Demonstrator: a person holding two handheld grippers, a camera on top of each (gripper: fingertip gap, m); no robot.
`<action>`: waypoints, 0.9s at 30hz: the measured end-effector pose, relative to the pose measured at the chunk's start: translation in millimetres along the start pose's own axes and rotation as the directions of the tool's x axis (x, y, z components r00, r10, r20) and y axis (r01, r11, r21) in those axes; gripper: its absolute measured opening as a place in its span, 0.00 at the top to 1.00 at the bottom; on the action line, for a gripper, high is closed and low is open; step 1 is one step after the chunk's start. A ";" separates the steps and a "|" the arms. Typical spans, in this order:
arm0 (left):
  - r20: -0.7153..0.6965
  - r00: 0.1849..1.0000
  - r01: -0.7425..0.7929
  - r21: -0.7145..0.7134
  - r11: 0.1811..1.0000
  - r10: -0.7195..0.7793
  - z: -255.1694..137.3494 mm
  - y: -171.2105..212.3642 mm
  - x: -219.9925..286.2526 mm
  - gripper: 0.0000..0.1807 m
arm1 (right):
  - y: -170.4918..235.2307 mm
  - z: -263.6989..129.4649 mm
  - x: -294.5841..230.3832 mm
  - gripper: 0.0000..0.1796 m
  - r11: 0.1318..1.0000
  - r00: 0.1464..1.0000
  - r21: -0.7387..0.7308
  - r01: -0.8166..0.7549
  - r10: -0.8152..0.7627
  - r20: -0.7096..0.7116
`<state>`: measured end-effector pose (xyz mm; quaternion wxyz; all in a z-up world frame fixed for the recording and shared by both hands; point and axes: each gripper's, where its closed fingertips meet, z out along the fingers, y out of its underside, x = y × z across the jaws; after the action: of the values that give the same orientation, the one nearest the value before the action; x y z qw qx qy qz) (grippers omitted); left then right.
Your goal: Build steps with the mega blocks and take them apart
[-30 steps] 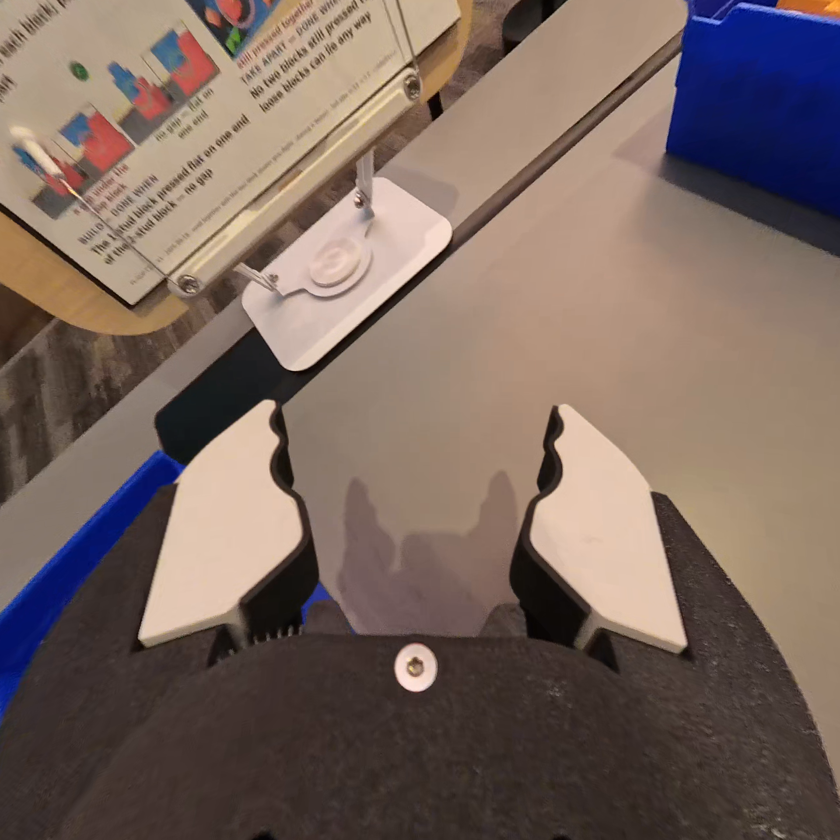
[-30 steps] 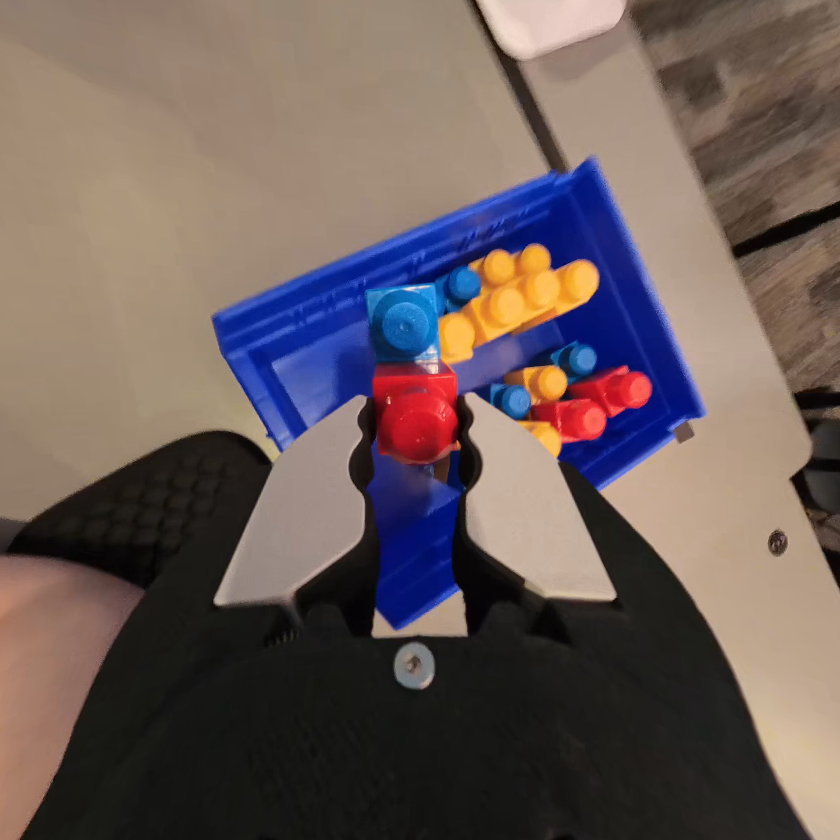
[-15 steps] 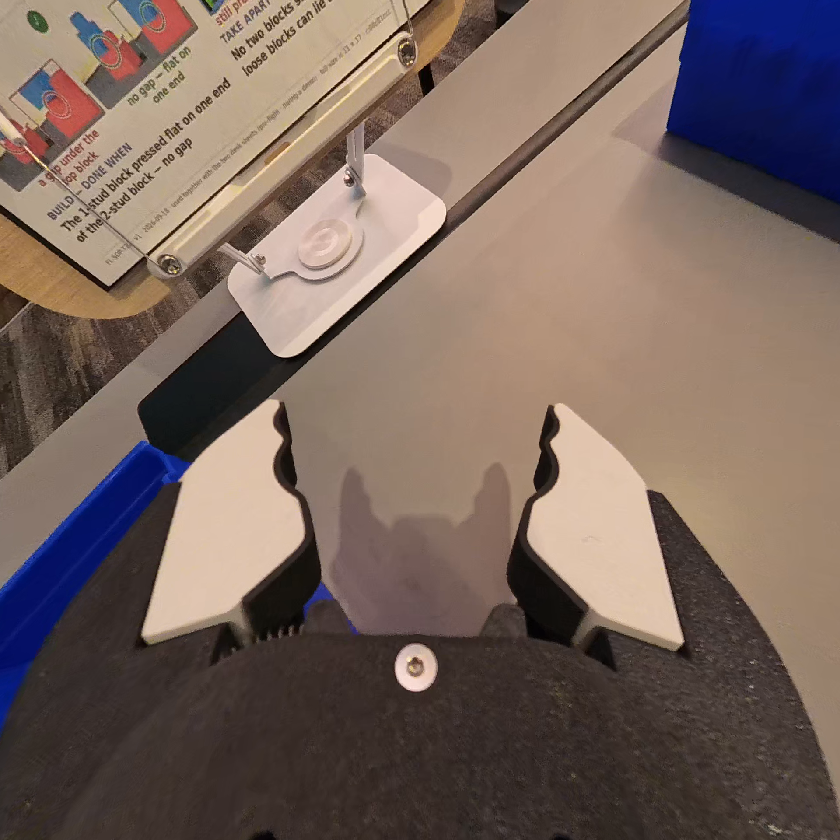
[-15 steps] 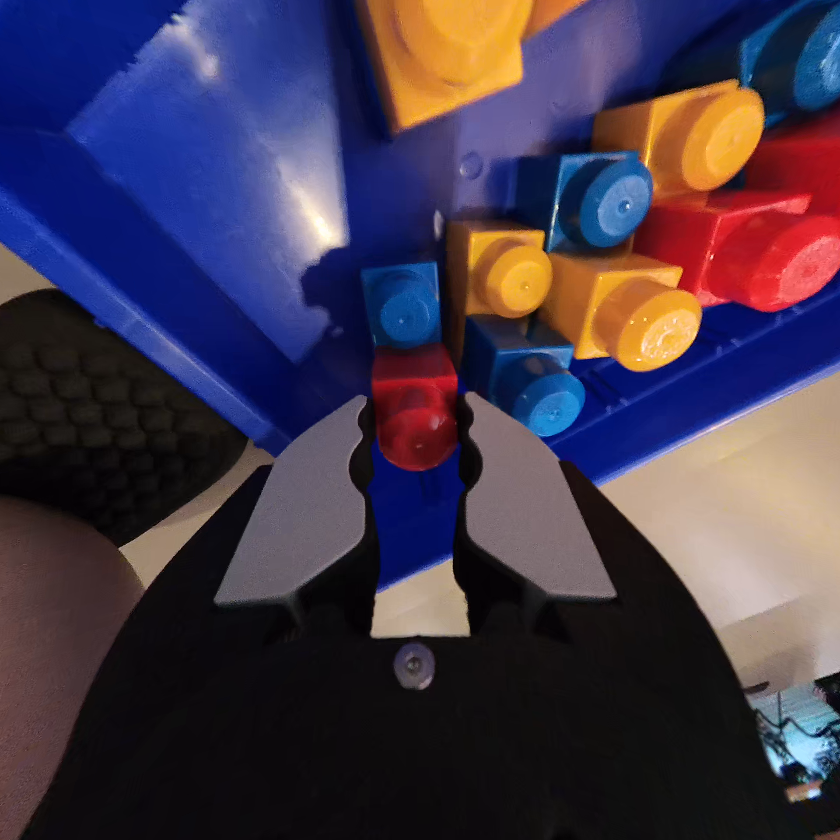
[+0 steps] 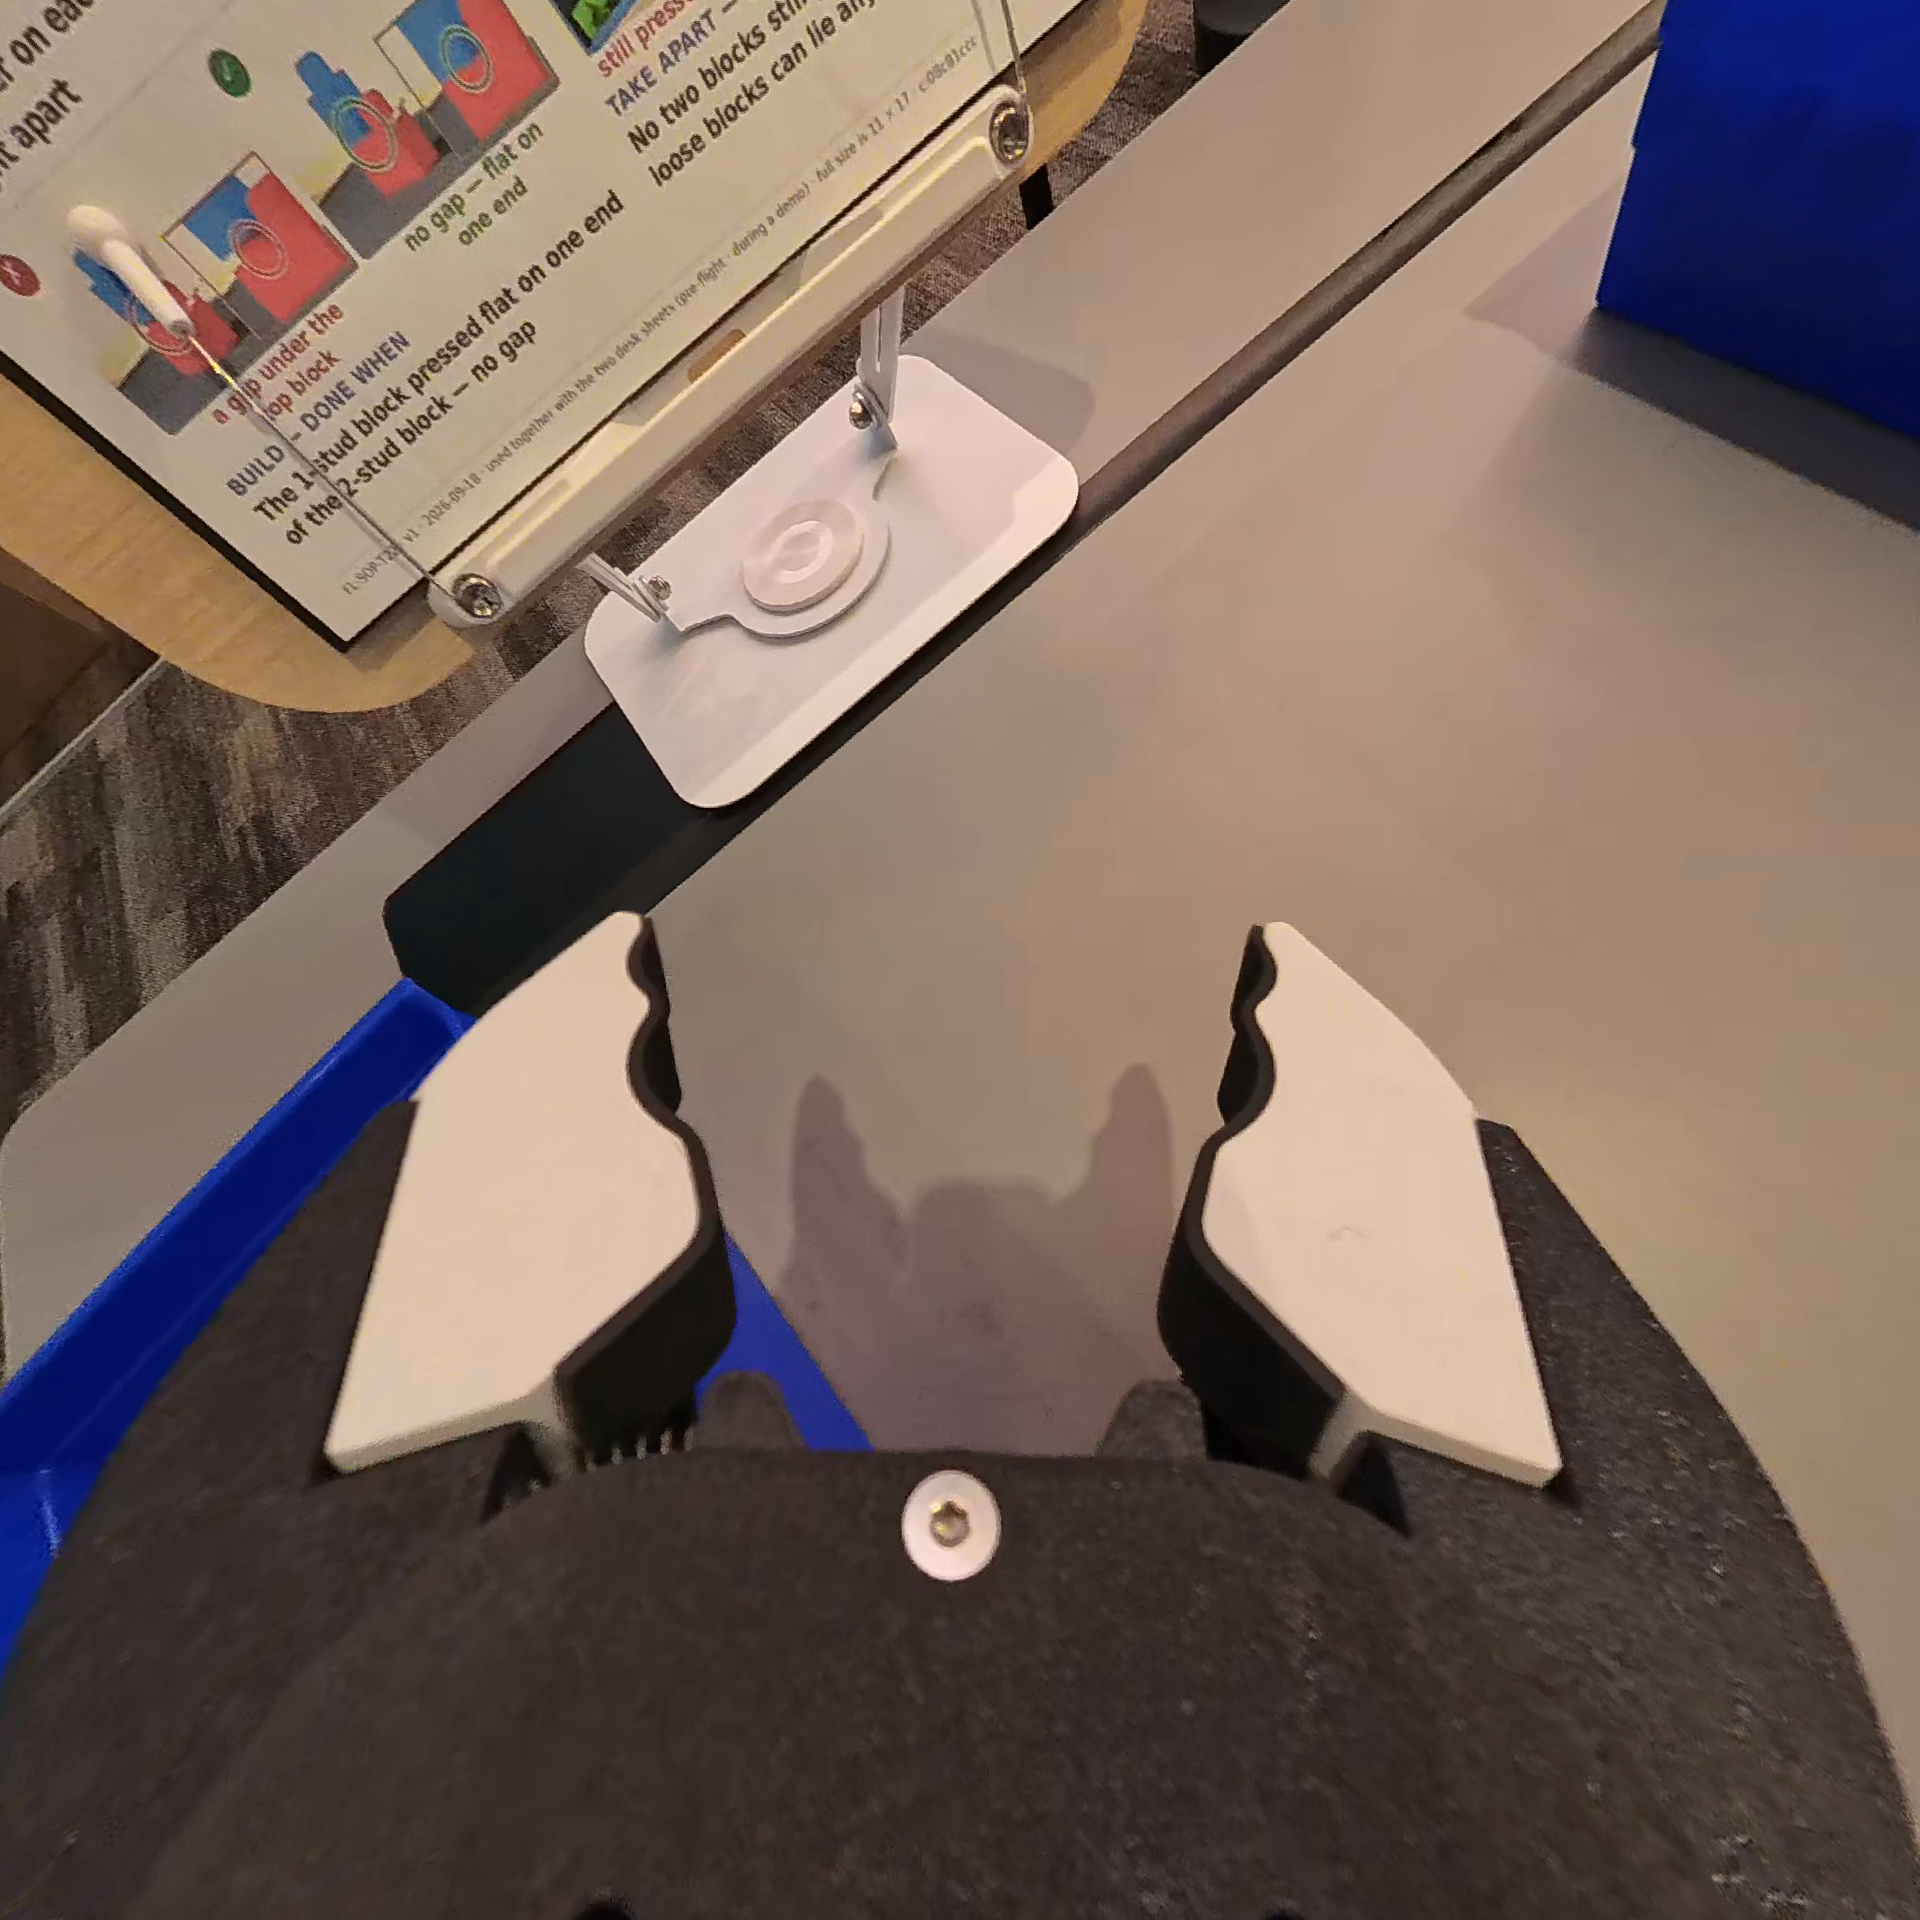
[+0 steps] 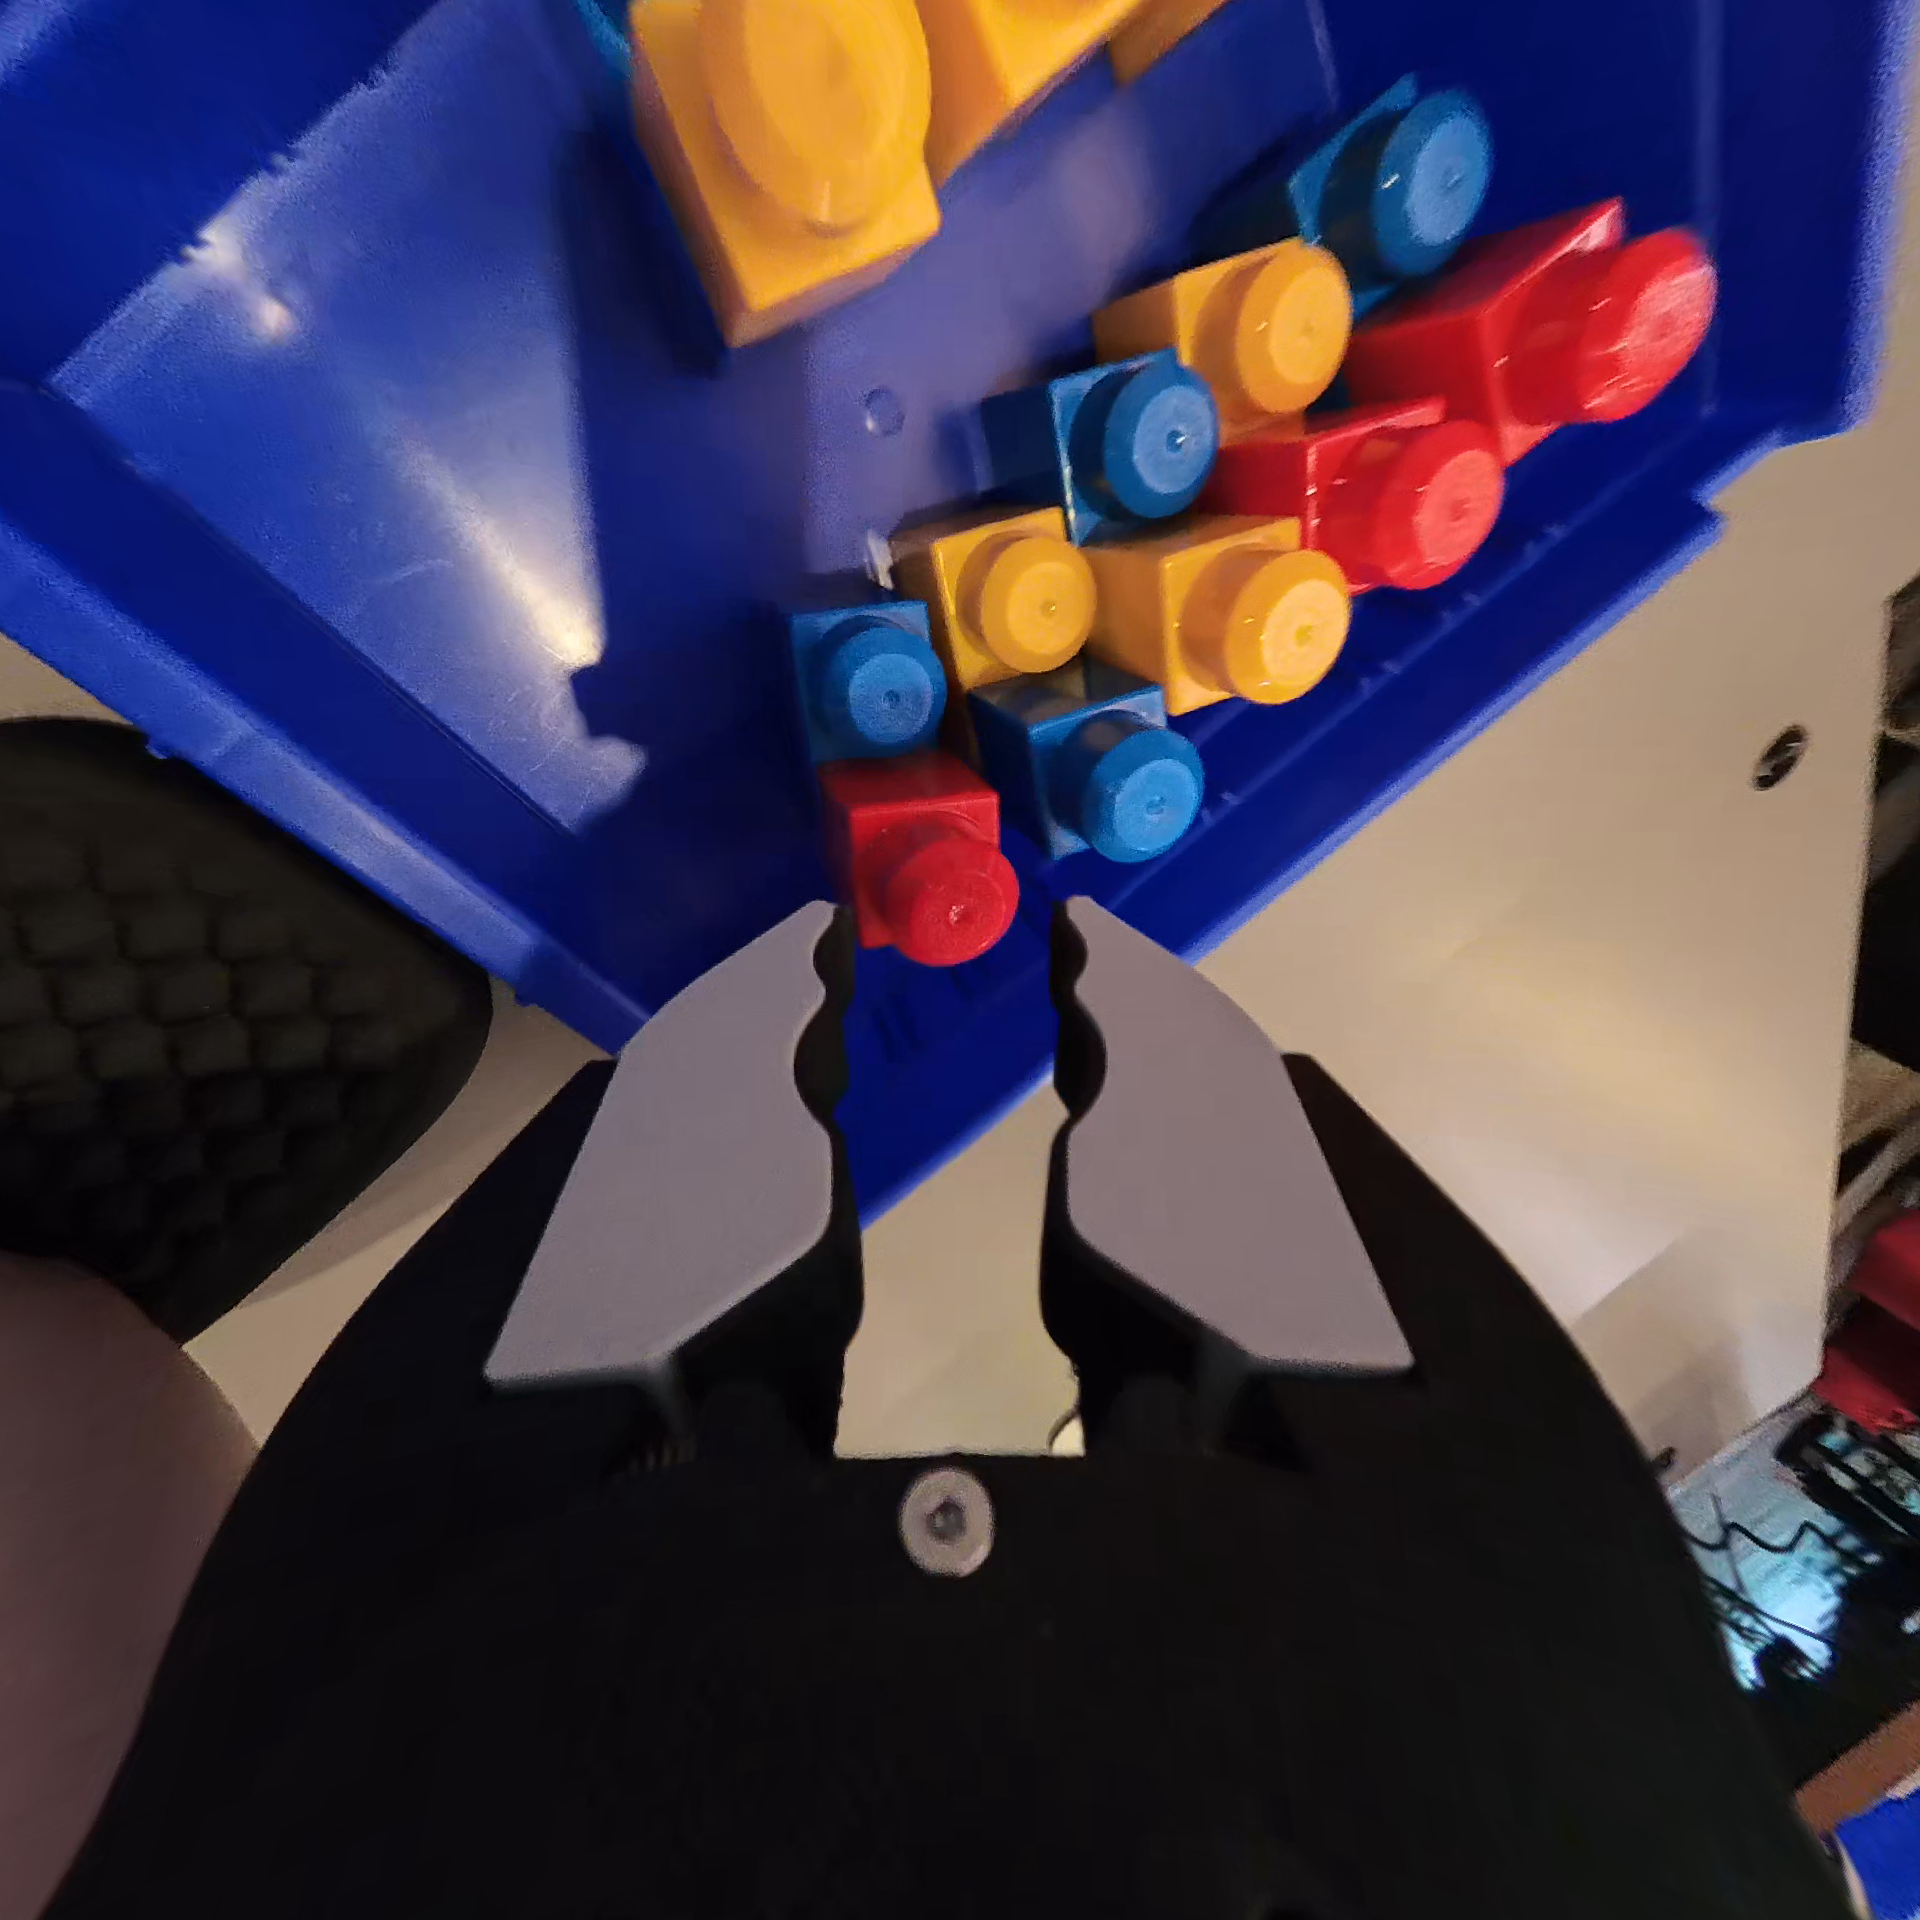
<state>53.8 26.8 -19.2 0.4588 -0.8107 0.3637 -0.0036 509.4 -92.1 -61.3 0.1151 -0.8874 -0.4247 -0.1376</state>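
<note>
Released since the earlier frame, red block [image 6: 920, 857] lies at bin [image 6: 312, 436] wall; right gripper [image 6: 945, 925] spread, left gripper [image 5: 951, 997] spread, empty. Withdrawing carelessly may snag it.

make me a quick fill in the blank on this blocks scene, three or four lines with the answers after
1. The right gripper has its fingers apart, just short of a small ____ block.
2. The loose blocks lie inside a ____ bin.
3. The left gripper is open and holds ____.
4. Beyond the left gripper, a white stand holds up an instruction ____.

Missing words: red; blue; nothing; sheet
</note>
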 end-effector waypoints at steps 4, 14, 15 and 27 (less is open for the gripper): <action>0.002 1.000 0.004 -0.003 1.000 -0.004 -1.9 0.3 -3.5 0.42 | -16.3 -32.6 6.1 0.79 0.996 0.989 0.079 0.039 -0.027 -0.147; 0.193 0.941 0.239 0.198 0.951 -0.277 -94.7 6.7 -143.3 0.49 | -127.7 -135.1 -3.9 0.79 0.780 0.930 0.587 0.218 0.017 -0.368; 0.187 0.935 0.261 0.218 0.941 -0.302 -98.5 16.0 -156.4 0.52 | -132.6 -136.7 -8.2 0.79 0.768 0.932 0.598 0.230 0.004 -0.363; 0.183 0.925 0.361 -0.159 0.919 -0.332 26.6 144.9 -189.5 0.55 | -147.3 -116.6 -17.1 0.79 0.796 0.938 0.550 0.252 -0.060 -0.342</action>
<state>-161.5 113.3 -80.6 0.3979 -0.9002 0.1766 0.0119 366.4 -51.6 54.8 0.4356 -0.7372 -0.4957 -0.1452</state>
